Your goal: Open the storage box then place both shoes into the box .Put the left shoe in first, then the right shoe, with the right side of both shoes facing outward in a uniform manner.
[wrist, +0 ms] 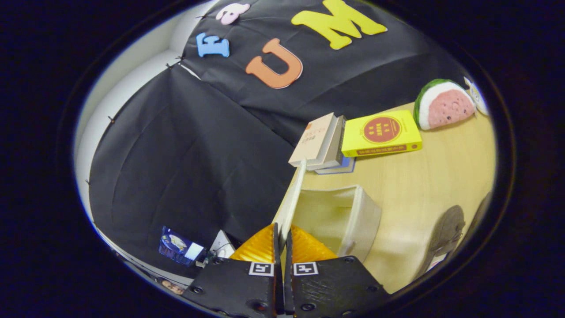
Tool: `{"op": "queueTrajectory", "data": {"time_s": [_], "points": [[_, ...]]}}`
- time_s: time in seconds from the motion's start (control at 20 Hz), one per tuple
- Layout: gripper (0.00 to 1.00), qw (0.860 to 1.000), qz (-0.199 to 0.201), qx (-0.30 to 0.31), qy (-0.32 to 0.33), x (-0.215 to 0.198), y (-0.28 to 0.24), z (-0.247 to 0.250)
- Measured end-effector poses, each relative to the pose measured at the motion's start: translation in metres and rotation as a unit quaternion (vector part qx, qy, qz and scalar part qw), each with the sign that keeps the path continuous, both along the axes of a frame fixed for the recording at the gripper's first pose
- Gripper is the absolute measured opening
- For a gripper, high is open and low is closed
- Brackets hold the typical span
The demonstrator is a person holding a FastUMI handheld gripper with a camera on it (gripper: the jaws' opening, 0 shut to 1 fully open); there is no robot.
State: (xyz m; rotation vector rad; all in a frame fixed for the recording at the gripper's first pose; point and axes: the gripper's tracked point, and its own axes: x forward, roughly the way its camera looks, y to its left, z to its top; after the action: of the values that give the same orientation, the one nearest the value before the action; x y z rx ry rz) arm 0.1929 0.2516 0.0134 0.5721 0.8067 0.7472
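Pinching the raised lid (292,201) of the box (348,221), gripper (282,240) fingers nearly together. Shoe (446,232) lies beside box on wood table (423,176); books (348,139) and watermelon plush (443,105) beyond.

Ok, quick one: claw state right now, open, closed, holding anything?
Claw: closed on the raised lid of the storage box, both fingers pinching its edge.

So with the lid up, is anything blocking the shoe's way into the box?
Nothing visible does. The tongs are shut on the raised lid; the storage box is open, with bare table between it and the dark shoe.
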Motion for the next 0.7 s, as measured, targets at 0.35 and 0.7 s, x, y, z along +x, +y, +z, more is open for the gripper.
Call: {"op": "queueTrajectory", "data": {"time_s": [0.35, 0.7], "points": [[0.02, 1.0, 0.013, 0.007, -0.017, -0.005, 0.07, 0.055], [0.21, 0.999, 0.009, -0.017, -0.049, 0.008, 0.136, 0.073]]}}
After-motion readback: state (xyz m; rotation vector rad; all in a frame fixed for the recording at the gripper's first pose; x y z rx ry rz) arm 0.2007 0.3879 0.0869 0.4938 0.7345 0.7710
